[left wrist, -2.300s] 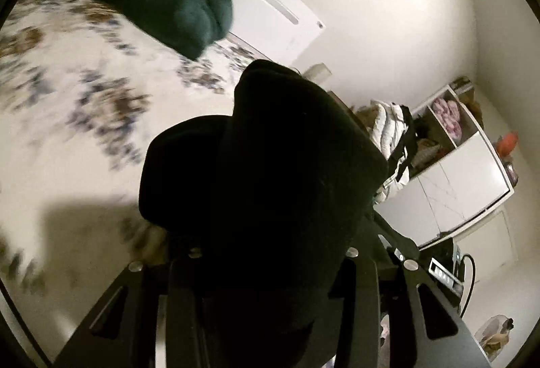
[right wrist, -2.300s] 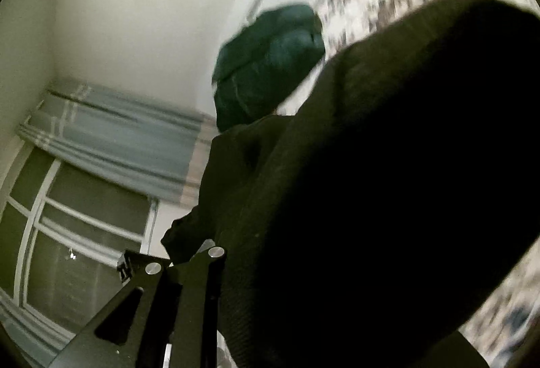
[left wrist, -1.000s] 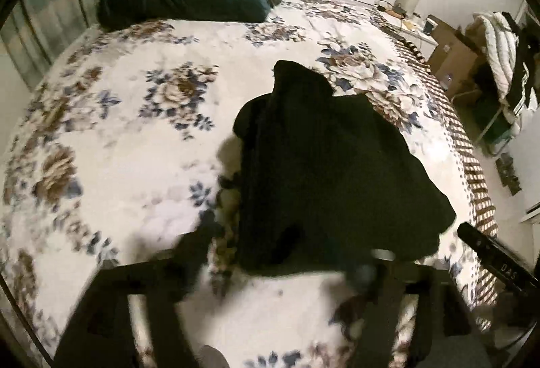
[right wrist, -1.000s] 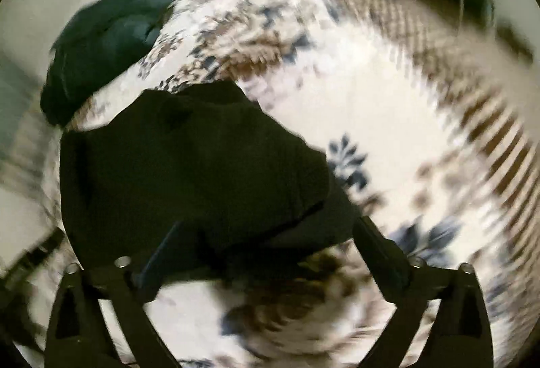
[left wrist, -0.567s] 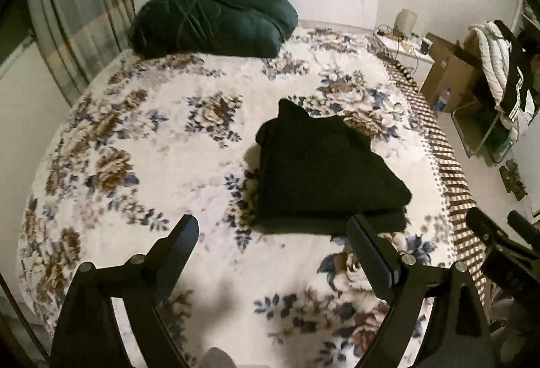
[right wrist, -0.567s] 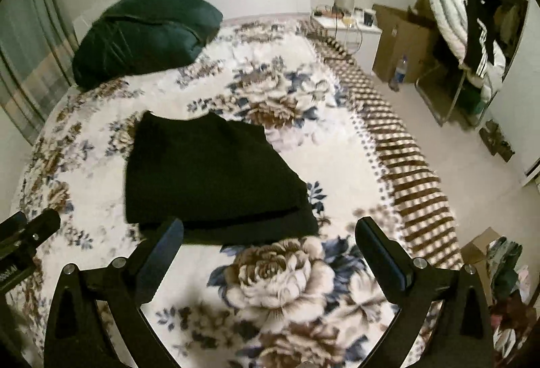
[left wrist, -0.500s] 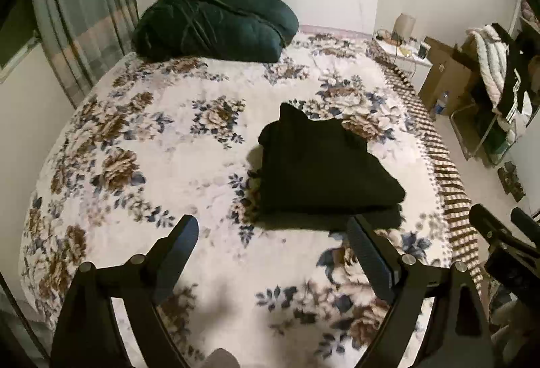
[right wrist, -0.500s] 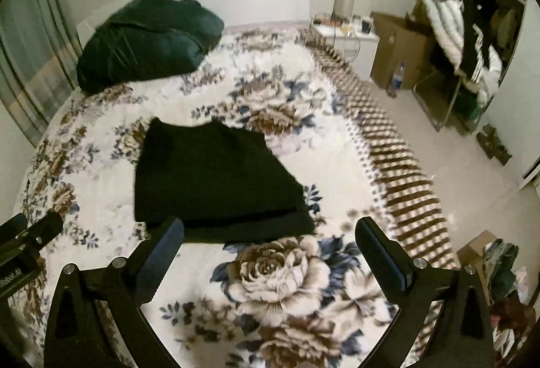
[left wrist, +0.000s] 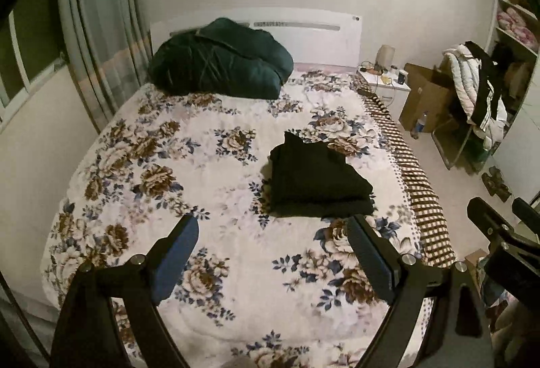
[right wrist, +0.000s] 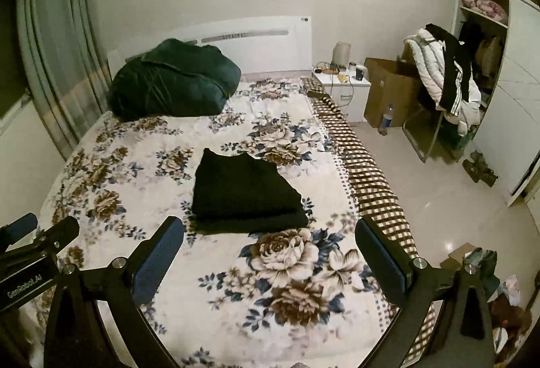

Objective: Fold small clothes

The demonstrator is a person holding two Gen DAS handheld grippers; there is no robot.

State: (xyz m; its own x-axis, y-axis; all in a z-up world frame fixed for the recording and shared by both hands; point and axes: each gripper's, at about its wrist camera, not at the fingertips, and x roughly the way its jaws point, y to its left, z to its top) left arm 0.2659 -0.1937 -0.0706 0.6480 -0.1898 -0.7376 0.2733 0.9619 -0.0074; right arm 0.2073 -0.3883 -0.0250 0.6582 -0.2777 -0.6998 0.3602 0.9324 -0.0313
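Dim, yellowish indoor light — sharp centre, strong fisheye bending, dark vignetted corners

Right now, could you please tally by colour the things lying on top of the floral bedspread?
Black: 1, the folded black garment.
Dark green: 1, the bundled duvet by the headboard.
Total: 2 on the floral bedspread.
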